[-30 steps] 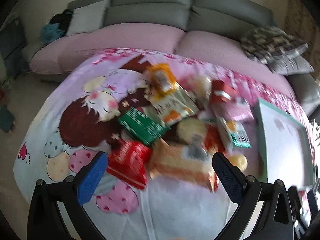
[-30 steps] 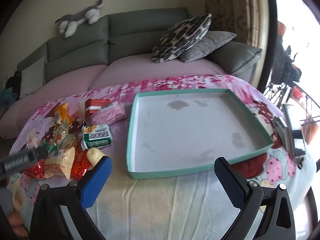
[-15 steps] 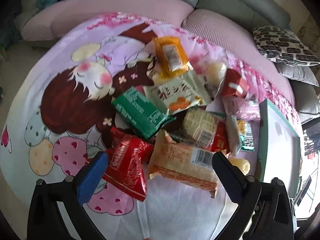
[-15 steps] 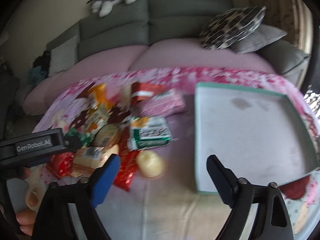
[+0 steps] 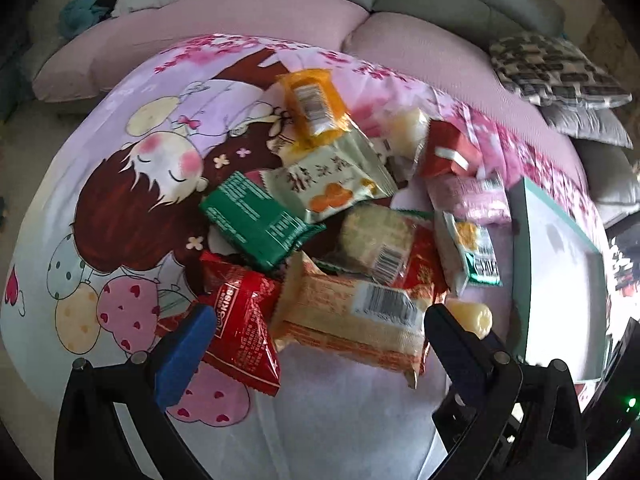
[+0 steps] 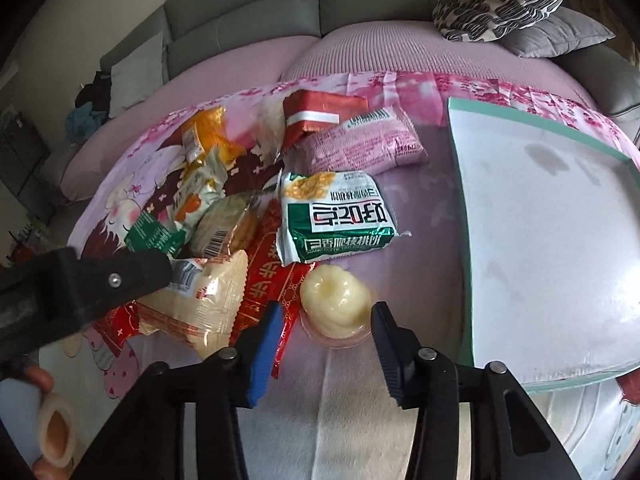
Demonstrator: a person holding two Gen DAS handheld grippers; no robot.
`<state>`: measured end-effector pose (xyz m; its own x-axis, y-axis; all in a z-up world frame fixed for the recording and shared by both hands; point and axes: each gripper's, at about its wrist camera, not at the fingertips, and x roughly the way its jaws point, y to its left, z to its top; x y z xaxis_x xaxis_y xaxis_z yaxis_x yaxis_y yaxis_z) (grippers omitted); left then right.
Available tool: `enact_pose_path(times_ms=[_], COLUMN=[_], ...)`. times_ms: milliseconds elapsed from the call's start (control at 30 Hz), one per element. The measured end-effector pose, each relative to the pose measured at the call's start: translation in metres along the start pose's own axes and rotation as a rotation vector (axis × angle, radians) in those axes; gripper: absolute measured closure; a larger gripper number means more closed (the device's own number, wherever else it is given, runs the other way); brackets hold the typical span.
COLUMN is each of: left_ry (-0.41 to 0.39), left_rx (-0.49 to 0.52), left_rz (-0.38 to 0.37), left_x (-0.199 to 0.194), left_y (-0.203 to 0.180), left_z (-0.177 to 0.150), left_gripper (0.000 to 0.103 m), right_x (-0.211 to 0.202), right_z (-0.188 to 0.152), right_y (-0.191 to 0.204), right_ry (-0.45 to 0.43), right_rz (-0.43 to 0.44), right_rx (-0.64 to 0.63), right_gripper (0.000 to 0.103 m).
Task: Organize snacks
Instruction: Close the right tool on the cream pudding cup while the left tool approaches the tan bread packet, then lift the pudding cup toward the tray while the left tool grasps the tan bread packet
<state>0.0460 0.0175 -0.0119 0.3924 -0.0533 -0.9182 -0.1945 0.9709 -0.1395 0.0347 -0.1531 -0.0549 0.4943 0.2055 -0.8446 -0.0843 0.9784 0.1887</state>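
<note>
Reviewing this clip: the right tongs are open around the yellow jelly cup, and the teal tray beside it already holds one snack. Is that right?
Not quite. The right tongs are open around the yellow jelly cup, but the teal tray holds no snack; the right wrist view shows only its bare, stained white floor. The rest stands.

Left hand-held gripper (image 5: 312, 344), black frame, one blue pad, silver screws, right hand-held gripper (image 6: 325, 334) likewise, bare fingertips (image 6: 40, 378)

Both cameras look forward and down, close over the cartoon-print cloth-covered table (image 5: 120, 208), toward the far grey sofa (image 6: 260, 12). The left view sits left, the right nearer the teal-rimmed shallow tray (image 6: 520, 128). Both share the snack pile and the yellow jelly cup (image 6: 336, 296).
</note>
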Motion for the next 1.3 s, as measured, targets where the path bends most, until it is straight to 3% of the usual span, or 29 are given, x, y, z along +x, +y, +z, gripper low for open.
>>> enact_pose_path(times_ms=[233,300,633,767,1167,1300], left_ry=[-0.011,-0.013,-0.007,0.041,0.032,0.095], left_rx=[-0.016,-0.024,-0.050,-0.086,-0.265,-0.314], left_rz=[-0.019,-0.027,-0.044,-0.072,-0.135,-0.154], left_x=[-0.007,-0.008,-0.009,-0.003,0.004,0.018], left_y=[-0.002,-0.001,0.004,0.007,0.023,0.022], left_z=[-0.005,-0.006,-0.013,-0.021,-0.010,-0.011], left_gripper=[0.004,0.005,0.007,0.007,0.007,0.009], right_x=[0.004,0.007,0.003,-0.004,-0.018,-0.018], right_z=[0.004,0.006,0.001,-0.008,-0.024,-0.024], right_y=[-0.001,-0.001,-0.007,-0.012,-0.020,-0.020], right_ry=[-0.003,-0.002,0.016,0.029,0.056,0.060], right_rz=[-0.020,-0.037,-0.039,-0.042,-0.035,-0.034], right_rx=[-0.018,-0.028,0.000,0.017,0.065,0.067], right_gripper=[0.058,0.064,0.064,0.064,0.064,0.064])
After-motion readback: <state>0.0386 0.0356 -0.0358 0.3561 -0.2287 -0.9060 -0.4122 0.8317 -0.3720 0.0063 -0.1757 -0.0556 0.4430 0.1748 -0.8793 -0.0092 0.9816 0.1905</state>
